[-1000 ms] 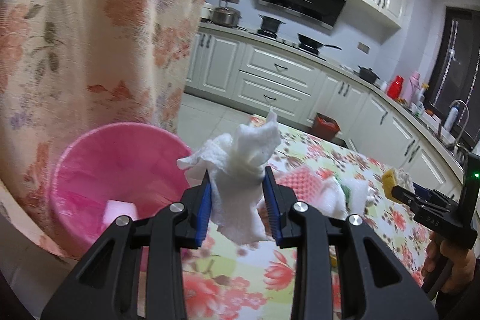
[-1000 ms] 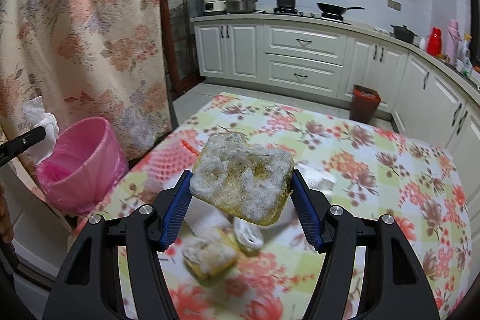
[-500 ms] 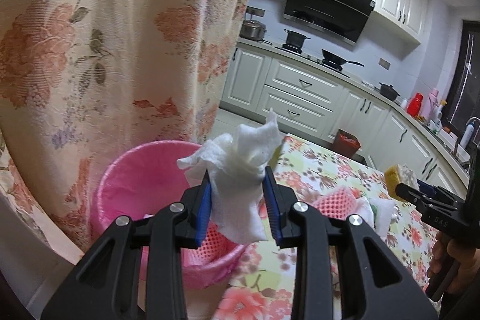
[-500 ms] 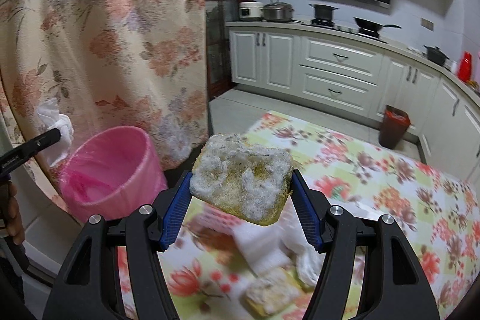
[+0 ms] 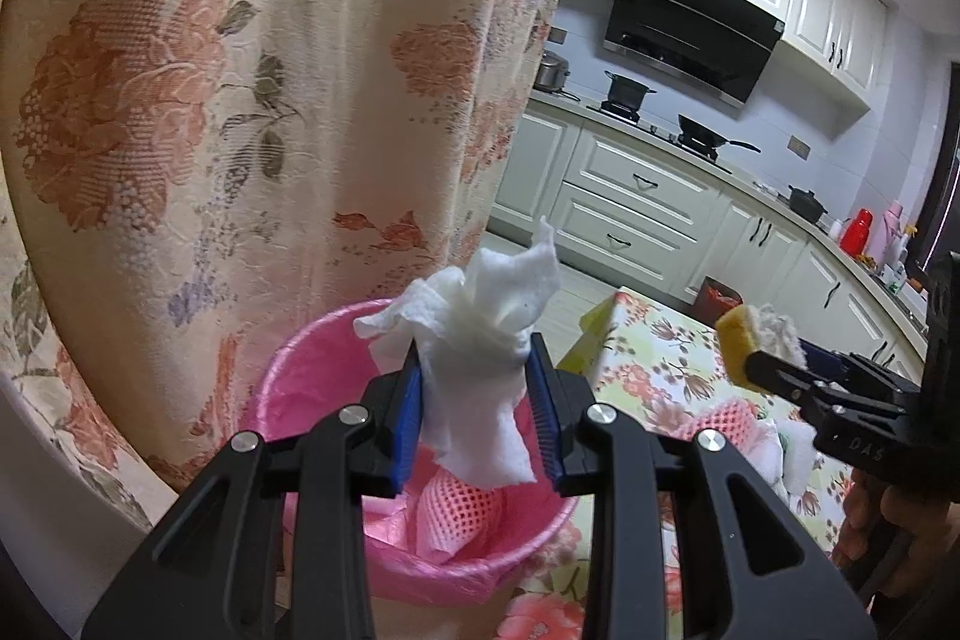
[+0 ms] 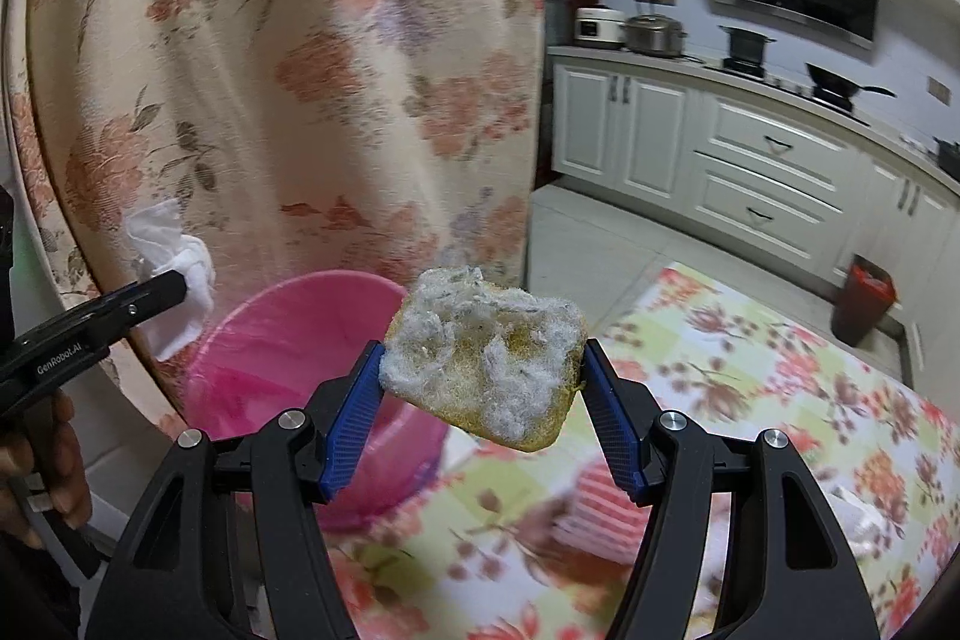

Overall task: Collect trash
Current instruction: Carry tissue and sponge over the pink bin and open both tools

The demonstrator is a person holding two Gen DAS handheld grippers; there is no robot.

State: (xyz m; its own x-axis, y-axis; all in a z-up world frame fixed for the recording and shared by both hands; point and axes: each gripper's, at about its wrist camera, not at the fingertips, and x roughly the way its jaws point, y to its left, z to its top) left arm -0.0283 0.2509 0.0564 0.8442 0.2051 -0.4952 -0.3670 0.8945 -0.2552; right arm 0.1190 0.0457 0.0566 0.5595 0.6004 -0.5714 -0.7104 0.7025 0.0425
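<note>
Both grippers were clamped on trash. My left gripper (image 5: 477,406) held a crumpled white paper towel (image 5: 474,340) between its blue pads (image 5: 409,421), the towel sticking up above the fingertips and drooping below them. It hung over the pink bin (image 5: 312,388), which stood beside the table's near corner, against the flowered curtain (image 5: 240,100). Inside the bin I could see a pink liner and a piece of pink foam netting (image 5: 459,511).

My right gripper (image 6: 483,388) was closed on a worn yellow sponge (image 6: 486,352), its grey scouring face frayed and turned toward the camera. In the right wrist view the sponge sat in front of the bin's rim (image 6: 312,280), though I could not tell whether it was over the opening or beside it. From the left camera the same sponge (image 5: 753,337) showed at the right, above the table.

More trash lay on the flowered tablecloth (image 5: 654,364) near the edge closest to the bin: another piece of pink netting (image 5: 714,421) and some white wads (image 5: 780,451) just beside it. In the right wrist view that part of the table was blurred.

A small dark bin with a red liner (image 6: 867,301) stood on the floor by the white cabinets (image 6: 762,172).
</note>
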